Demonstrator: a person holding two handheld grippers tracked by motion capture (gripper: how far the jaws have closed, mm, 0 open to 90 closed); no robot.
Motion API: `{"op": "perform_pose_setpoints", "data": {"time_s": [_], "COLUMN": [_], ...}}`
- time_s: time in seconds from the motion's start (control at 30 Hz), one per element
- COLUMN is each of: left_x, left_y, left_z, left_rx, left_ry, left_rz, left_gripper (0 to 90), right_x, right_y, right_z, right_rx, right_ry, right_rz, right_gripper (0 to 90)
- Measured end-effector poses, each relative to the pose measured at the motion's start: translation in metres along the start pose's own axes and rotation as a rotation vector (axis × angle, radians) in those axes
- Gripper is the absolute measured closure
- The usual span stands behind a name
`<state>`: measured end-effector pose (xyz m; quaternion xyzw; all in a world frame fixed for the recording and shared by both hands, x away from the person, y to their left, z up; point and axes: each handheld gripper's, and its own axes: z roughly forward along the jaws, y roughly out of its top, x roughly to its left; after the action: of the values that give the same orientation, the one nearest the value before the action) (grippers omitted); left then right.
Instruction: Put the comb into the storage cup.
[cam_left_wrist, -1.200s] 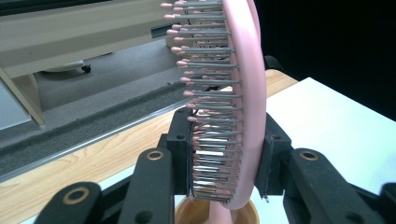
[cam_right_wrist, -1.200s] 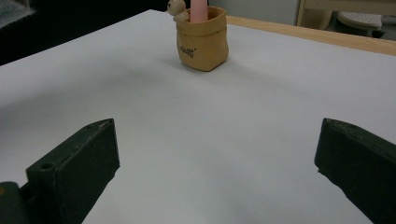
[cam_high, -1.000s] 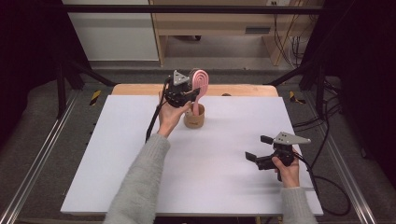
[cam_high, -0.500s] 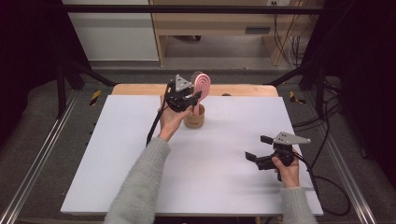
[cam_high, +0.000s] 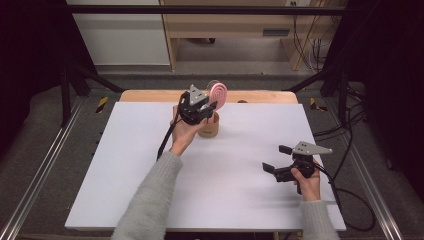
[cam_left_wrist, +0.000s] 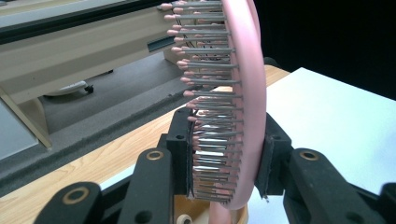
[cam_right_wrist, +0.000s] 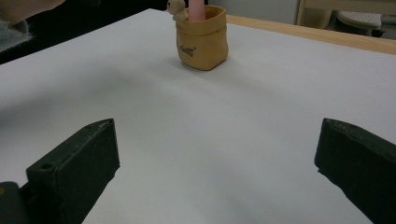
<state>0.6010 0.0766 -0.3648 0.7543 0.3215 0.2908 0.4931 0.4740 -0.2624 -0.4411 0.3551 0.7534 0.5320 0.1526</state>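
Note:
A pink hairbrush (cam_high: 219, 94) stands upright with its handle down inside a small tan pot (cam_high: 209, 127) at the back middle of the white tabletop. My left gripper (cam_high: 212, 106) is shut on the brush's lower head. In the left gripper view, the jaws clamp the bristle side and the back of the brush (cam_left_wrist: 243, 93) just above the pot's rim (cam_left_wrist: 187, 212). My right gripper (cam_high: 275, 157) rests low at the front right, open, with nothing in it. In the right gripper view, its jaws stand wide apart (cam_right_wrist: 217, 154) and point toward the pot (cam_right_wrist: 203, 39) and the brush handle (cam_right_wrist: 196, 9).
The white board (cam_high: 125, 175) covers most of a wooden table, whose bare strip (cam_high: 150, 95) shows along the back. Metal rails run down both sides. A black cable (cam_high: 345, 200) trails from the right gripper over the right edge. A wooden bench (cam_left_wrist: 70, 60) stands beyond the table.
The left gripper and the brush have shifted slightly down and to the right, over the pot. The right gripper has stayed where it was.

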Motion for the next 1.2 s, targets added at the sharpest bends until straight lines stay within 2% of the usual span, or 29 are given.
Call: {"op": "perform_pose_setpoints", "data": {"time_s": [0.73, 1.2], "left_x": [-0.010, -0.011], "left_y": [-0.009, -0.009], "left_z": [-0.001, -0.005], "left_rx": [-0.030, -0.026], "left_ry": [-0.001, -0.023], "left_rz": [0.059, 0.053], "left_gripper": [63.6, 62.4], "right_x": [0.000, 0.001], "right_y": [0.000, 0.000], "right_z": [0.001, 0.001], "right_rx": [0.003, 0.004], "right_ry": [0.000, 0.001], "right_rz": [0.000, -0.002], "right_gripper": [0.3, 0.3]}}
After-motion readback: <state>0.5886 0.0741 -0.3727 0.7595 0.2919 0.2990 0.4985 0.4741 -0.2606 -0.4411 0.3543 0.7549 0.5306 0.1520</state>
